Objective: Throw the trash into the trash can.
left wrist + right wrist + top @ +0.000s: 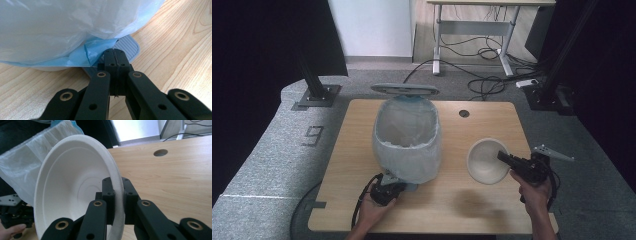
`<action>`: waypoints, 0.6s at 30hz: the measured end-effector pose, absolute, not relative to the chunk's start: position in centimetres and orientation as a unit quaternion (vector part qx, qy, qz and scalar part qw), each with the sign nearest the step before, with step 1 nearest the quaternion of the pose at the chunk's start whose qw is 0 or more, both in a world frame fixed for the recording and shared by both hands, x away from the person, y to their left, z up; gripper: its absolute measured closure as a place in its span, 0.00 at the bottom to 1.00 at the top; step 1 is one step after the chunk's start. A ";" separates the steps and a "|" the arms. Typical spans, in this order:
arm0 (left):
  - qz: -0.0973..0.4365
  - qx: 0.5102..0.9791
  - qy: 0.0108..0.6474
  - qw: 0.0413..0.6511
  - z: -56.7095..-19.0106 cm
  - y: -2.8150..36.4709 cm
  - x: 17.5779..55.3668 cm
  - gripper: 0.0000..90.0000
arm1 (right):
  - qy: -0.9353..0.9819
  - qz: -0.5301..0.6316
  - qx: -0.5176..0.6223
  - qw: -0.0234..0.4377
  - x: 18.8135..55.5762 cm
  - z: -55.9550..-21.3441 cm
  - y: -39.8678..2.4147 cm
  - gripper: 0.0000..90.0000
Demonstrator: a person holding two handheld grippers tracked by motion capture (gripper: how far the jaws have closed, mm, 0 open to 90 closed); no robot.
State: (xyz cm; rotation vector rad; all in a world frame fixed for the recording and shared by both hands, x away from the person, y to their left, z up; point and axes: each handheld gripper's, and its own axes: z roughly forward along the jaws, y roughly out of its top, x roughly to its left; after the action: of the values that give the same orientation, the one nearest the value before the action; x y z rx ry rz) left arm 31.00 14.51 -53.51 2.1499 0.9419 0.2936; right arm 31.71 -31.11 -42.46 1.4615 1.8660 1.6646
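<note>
Right claw [503, 156] clamped on the rim of the white bowl [486, 160], tilted above the counter [452, 200]; left claw [115, 53], jaws together, presses the bin's pedal [127, 46]; next, the bowl likely goes into the lined bin [407, 140].

Left gripper [398, 186] sits low at bottom centre-left of the high view, jaws fully closed, tips pointing up-frame; left hand [373, 207] wraps its body from below. Right gripper [503, 157] at lower right, jaws clamped, tips pointing left; right hand [532, 192] grips behind, forearm entering from the bottom edge.
</note>
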 end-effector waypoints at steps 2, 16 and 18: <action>0.114 0.840 0.370 0.380 -53.5 14.5 31.0 1.00 | 0.640 0.573 0.497 0.121 32.0 -41.9 -30.6 0.92; 0.114 0.841 0.368 0.379 -53.5 14.5 31.0 1.00 | 0.653 0.586 0.463 0.124 33.0 -37.5 -27.9 0.92; 0.114 0.842 0.368 0.379 -53.5 14.5 31.0 1.00 | 0.654 0.589 0.460 0.122 33.2 -37.1 -27.6 0.92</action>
State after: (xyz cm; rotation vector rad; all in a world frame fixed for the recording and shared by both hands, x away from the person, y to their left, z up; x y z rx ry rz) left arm 31.02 14.53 -53.51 2.1501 0.9391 0.2910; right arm 33.24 -27.61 -37.08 1.3416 1.9077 1.7177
